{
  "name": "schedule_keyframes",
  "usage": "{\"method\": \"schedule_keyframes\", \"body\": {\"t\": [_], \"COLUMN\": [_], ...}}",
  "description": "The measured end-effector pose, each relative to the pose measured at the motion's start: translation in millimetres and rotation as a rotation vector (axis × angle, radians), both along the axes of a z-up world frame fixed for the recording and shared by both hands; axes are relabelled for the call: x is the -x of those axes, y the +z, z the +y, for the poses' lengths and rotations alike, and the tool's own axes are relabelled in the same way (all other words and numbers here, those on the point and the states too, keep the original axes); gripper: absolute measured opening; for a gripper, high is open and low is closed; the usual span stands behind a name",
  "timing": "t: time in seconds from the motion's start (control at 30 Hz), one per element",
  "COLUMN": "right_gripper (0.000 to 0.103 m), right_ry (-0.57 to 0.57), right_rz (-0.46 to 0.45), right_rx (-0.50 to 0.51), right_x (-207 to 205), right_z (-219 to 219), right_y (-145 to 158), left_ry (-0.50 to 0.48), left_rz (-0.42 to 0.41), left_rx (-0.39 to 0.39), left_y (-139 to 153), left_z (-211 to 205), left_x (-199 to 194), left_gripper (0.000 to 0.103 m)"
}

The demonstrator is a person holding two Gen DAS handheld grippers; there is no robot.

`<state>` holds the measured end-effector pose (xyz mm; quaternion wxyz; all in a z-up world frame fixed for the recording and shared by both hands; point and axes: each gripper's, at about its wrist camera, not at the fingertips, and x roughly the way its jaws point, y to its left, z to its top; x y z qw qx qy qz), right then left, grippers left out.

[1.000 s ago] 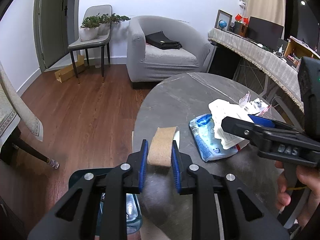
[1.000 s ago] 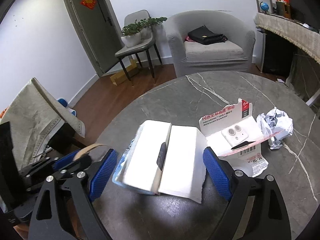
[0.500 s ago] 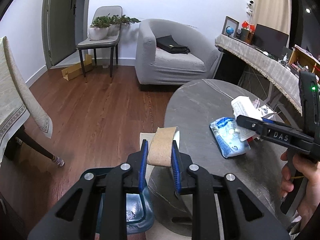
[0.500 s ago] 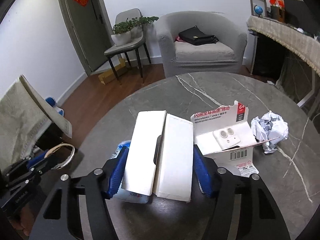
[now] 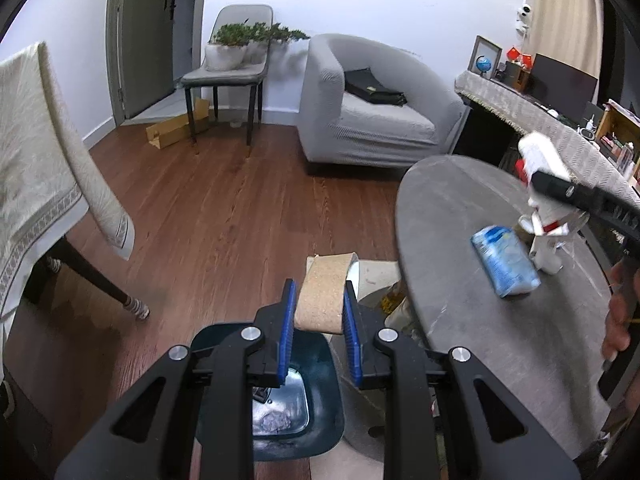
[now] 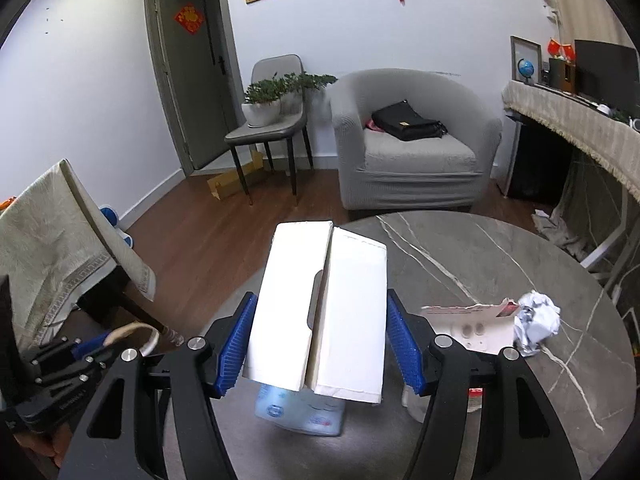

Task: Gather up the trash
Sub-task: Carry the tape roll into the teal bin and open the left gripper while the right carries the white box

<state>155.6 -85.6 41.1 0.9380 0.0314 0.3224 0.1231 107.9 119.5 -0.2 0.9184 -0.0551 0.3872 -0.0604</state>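
Your grey marble surface (image 6: 480,248) fills the lower right of the right view, and its curved edge is open to bare wood floor on the left. The dark bin (image 5: 320,384) sits bottom centre of the left view, half hidden behind your left claw (image 5: 319,300), which is pinching a cardboard roll (image 5: 324,292). Your right claw (image 6: 318,340) is clamped on the white box (image 6: 320,304). Under it there's a blue packet (image 6: 300,412), mostly covered. A crumpled paper ball (image 6: 536,320) sits at right.

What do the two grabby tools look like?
Both the left tool and the right tool have chunky black plastic arms with triangle-shaped cutouts and round silver bolts. Their fingers wear bright blue ridged pads. The right tool's side shows pale raised letters in the left view.
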Motion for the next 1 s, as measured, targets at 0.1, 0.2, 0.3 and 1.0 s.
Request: {"method": "schedule_keyframes", "body": {"t": [0.1, 0.2, 0.3, 1.0], "right_gripper": [0.064, 0.064, 0.064, 0.064], "right_ry": [0.04, 0.089, 0.134, 0.358], "right_rz": [-0.002, -0.002, 0.006, 0.145], "right_rx": [-0.022, -0.037, -0.042, -0.107], "right_x": [2.0, 3.7, 5.4, 0.6], "right_z": [11.7, 27.9, 46.4, 160.2], "right_y": [1.1, 1.9, 1.4, -30.1], "left_ry": [0.012, 0.025, 0.036, 0.071], "left_rz": [0.039, 0.07, 0.097, 0.392], "left_rx": [-0.018, -0.027, -0.041, -0.067], "left_y": [-14.8, -27.4, -38.7, -145.4], "left_z": [9.0, 18.1, 26.4, 79.7], "left_x": [0.7, 2.7, 3.7, 18.0], "left_gripper": [0.024, 0.024, 0.024, 0.024]}}
